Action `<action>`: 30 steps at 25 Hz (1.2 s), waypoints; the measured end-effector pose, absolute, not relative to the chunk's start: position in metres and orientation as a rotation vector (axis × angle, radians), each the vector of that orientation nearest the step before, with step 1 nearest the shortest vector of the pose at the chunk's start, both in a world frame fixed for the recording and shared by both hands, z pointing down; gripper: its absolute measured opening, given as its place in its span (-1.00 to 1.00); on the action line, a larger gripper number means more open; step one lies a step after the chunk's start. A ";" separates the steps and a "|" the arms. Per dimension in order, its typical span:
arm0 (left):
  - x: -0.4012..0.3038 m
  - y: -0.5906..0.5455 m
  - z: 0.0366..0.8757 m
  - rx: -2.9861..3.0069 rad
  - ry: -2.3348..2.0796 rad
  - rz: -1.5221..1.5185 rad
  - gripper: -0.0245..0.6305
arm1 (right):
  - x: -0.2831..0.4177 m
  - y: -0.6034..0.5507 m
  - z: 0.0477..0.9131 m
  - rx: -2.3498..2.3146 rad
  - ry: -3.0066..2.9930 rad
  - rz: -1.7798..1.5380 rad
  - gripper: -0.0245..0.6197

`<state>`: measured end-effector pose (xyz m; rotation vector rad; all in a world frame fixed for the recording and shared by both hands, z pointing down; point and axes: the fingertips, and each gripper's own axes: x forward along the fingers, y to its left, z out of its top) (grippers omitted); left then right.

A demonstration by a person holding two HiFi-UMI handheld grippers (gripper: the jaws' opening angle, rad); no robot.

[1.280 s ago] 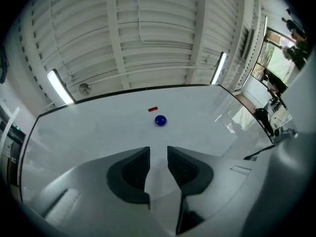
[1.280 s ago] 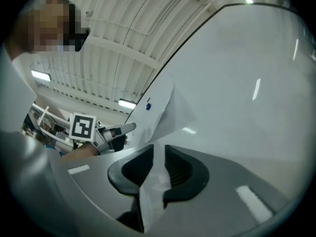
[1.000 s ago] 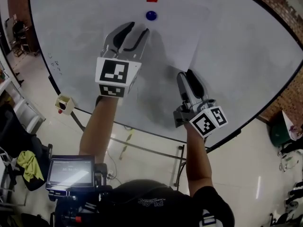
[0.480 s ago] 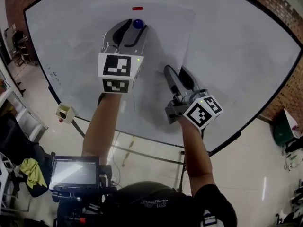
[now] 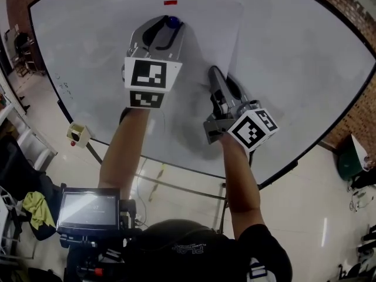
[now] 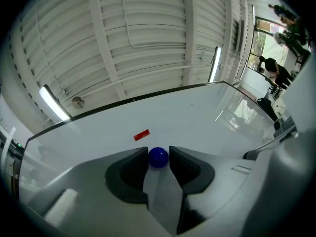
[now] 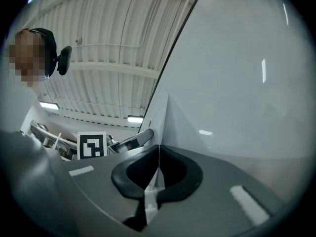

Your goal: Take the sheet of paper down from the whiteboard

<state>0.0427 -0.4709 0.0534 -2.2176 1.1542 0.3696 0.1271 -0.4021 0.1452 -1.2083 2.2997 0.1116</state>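
A white sheet of paper [image 5: 205,34] hangs on the whiteboard [image 5: 305,69], pinned near its top by a round blue magnet [image 5: 173,22]. A small red magnet [image 5: 170,3] sits just above it. My left gripper [image 5: 167,23] has its jaws closing round the blue magnet [image 6: 158,157], and both tips touch it. My right gripper [image 5: 220,75] is shut on the paper's right edge. In the right gripper view the thin paper [image 7: 158,117] runs up from between the closed jaws of that gripper [image 7: 159,149].
A tablet screen [image 5: 88,209] sits low at the left by the person's body. A small box [image 5: 78,134] hangs at the board's lower left edge. The board's stand bar [image 5: 176,184] crosses below it, and a yellow cloth [image 5: 34,207] lies at the far left.
Both grippers have moved up the board. The left jaws now reach round the blue magnet. The right jaws, open before, have closed on the paper's edge.
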 end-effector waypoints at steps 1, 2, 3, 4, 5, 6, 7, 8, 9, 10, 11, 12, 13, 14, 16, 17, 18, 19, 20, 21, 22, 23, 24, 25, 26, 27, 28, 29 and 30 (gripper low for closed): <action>0.043 -0.471 0.054 -2.212 1.154 0.362 -0.53 | 0.128 -0.402 0.146 -1.214 2.297 0.111 -0.88; 0.045 -0.471 0.054 -2.205 1.154 0.356 -0.54 | 0.129 -0.402 0.146 -1.218 2.295 0.111 -0.88; 0.046 -0.471 0.055 -2.202 1.152 0.354 -0.55 | 0.130 -0.402 0.147 -1.222 2.293 0.111 -0.88; 0.047 -0.472 0.055 -2.203 1.150 0.358 -0.55 | 0.130 -0.402 0.147 -1.225 2.291 0.113 -0.88; 0.046 -0.472 0.055 -2.208 1.148 0.367 -0.55 | 0.130 -0.401 0.147 -1.229 2.289 0.119 -0.88; 0.045 -0.472 0.055 -2.211 1.147 0.380 -0.55 | 0.128 -0.400 0.146 -1.234 2.289 0.126 -0.88; 0.045 -0.471 0.055 -2.212 1.148 0.393 -0.55 | 0.128 -0.398 0.145 -1.239 2.288 0.135 -0.88; 0.045 -0.471 0.054 -2.211 1.149 0.404 -0.55 | 0.128 -0.397 0.144 -1.244 2.286 0.143 -0.88; 0.047 -0.472 0.053 -2.211 1.148 0.413 -0.55 | 0.129 -0.396 0.143 -1.248 2.283 0.151 -0.88; 0.048 -0.472 0.053 -2.217 1.145 0.422 -0.55 | 0.130 -0.395 0.142 -1.251 2.279 0.156 -0.88; 0.049 -0.472 0.054 -2.227 1.140 0.430 -0.55 | 0.131 -0.394 0.142 -1.254 2.276 0.159 -0.88; 0.049 -0.472 0.055 -2.239 1.134 0.441 -0.55 | 0.131 -0.393 0.143 -1.258 2.274 0.161 -0.88; 0.049 -0.471 0.057 -2.248 1.127 0.456 -0.55 | 0.132 -0.392 0.143 -1.262 2.272 0.163 -0.88; 0.048 -0.470 0.058 -2.252 1.121 0.475 -0.55 | 0.133 -0.390 0.144 -1.267 2.271 0.164 -0.88; 0.046 -0.468 0.061 -2.250 1.116 0.510 -0.55 | 0.137 -0.388 0.145 -1.281 2.266 0.168 -0.88; 0.045 -0.467 0.062 -2.250 1.115 0.519 -0.55 | 0.140 -0.386 0.145 -1.290 2.262 0.172 -0.88; 0.043 -0.466 0.064 -2.252 1.114 0.523 -0.55 | 0.141 -0.385 0.145 -1.298 2.257 0.177 -0.88; 0.039 -0.466 0.067 -2.258 1.113 0.523 -0.55 | 0.140 -0.384 0.145 -1.307 2.252 0.182 -0.88; 0.033 -0.466 0.070 -2.269 1.113 0.523 -0.55 | 0.137 -0.382 0.146 -1.317 2.246 0.185 -0.88; 0.023 -0.466 0.075 -2.286 1.113 0.530 -0.55 | 0.133 -0.381 0.148 -1.328 2.242 0.185 -0.88; 0.013 -0.467 0.081 -2.310 1.114 0.544 -0.55 | 0.127 -0.379 0.152 -1.339 2.240 0.182 -0.88; 0.002 -0.468 0.088 -2.341 1.117 0.564 -0.55 | 0.122 -0.378 0.156 -1.351 2.240 0.174 -0.88; -0.008 -0.469 0.096 -2.376 1.121 0.587 -0.55 | 0.119 -0.377 0.162 -1.363 2.240 0.163 -0.88; -0.018 -0.471 0.105 -2.414 1.127 0.612 -0.55 | 0.117 -0.376 0.169 -1.378 2.240 0.150 -0.88; -0.027 -0.472 0.114 -2.450 1.137 0.637 -0.55 | 0.116 -0.375 0.176 -1.394 2.239 0.138 -0.88; -0.036 -0.474 0.123 -2.477 1.153 0.658 -0.55 | 0.115 -0.375 0.183 -1.409 2.239 0.127 -0.88; -0.045 -0.476 0.132 -2.490 1.176 0.668 -0.55 | 0.113 -0.376 0.189 -1.423 2.242 0.116 -0.88; -0.053 -0.477 0.141 -2.491 1.203 0.665 -0.55 | 0.111 -0.377 0.196 -1.435 2.248 0.107 -0.88; -0.061 -0.477 0.151 -2.487 1.232 0.653 -0.55 | 0.108 -0.378 0.204 -1.449 2.258 0.100 -0.88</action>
